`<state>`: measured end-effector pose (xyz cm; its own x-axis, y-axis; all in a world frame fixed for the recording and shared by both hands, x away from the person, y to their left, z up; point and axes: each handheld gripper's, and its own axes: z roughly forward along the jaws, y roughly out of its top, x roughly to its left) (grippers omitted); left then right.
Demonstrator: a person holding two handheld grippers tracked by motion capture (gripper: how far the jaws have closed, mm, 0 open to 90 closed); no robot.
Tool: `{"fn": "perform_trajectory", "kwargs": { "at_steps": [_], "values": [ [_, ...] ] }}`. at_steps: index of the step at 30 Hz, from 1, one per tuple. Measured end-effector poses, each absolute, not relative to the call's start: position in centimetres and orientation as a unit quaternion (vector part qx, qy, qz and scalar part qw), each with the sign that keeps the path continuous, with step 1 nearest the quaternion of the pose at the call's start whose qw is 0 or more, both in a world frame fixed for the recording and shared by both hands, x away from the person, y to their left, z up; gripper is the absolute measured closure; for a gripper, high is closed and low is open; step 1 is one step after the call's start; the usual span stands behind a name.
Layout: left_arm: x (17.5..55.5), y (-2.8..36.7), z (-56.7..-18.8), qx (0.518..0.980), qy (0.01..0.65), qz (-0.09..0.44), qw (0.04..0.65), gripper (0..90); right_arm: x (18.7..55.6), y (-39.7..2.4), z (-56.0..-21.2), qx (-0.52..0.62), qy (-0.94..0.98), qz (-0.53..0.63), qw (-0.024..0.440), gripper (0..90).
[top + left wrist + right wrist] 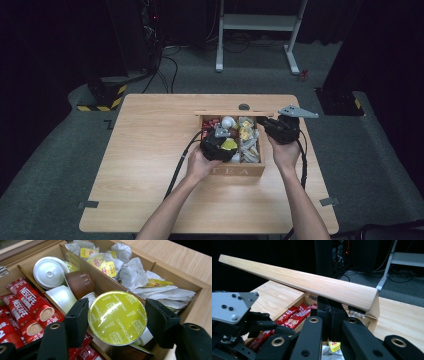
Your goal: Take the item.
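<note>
A green-lidded cappuccino capsule (pixel 117 317) is pinched by the left tool (pixel 117 322), with a black pad pressed on each side of its round foil lid, right over the middle compartment of the wooden tea box (pixel 235 171). In that same compartment, white capsules (pixel 50 272) and a brown one (pixel 80 282) are packed in behind it. Red Nescafe sticks (pixel 27 307) are stacked in the compartment on one side, and crumpled white tea bags with yellow tags (pixel 140 277) in the one on the other side. The right tool (pixel 331 315) is pressed together on the edge of the box's hinged lid (pixel 312 285), which is held up, tilted open. The box is sat on the light wood tabletop (pixel 150 150), toward the far right, with both hands right at it.
</note>
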<state>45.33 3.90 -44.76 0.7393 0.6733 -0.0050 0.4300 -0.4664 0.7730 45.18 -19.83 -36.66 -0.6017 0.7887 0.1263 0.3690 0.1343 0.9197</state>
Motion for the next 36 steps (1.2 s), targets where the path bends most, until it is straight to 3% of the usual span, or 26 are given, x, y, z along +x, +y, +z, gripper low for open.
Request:
{"fn": "perform_trajectory", "kwargs": {
  "at_steps": [36],
  "values": [
    [43.5,7.8,-42.0,0.820,0.327,0.161,0.441,38.4,45.1,-19.8,-36.7,0.401,0.725,0.524,0.197,89.5]
  ]
}}
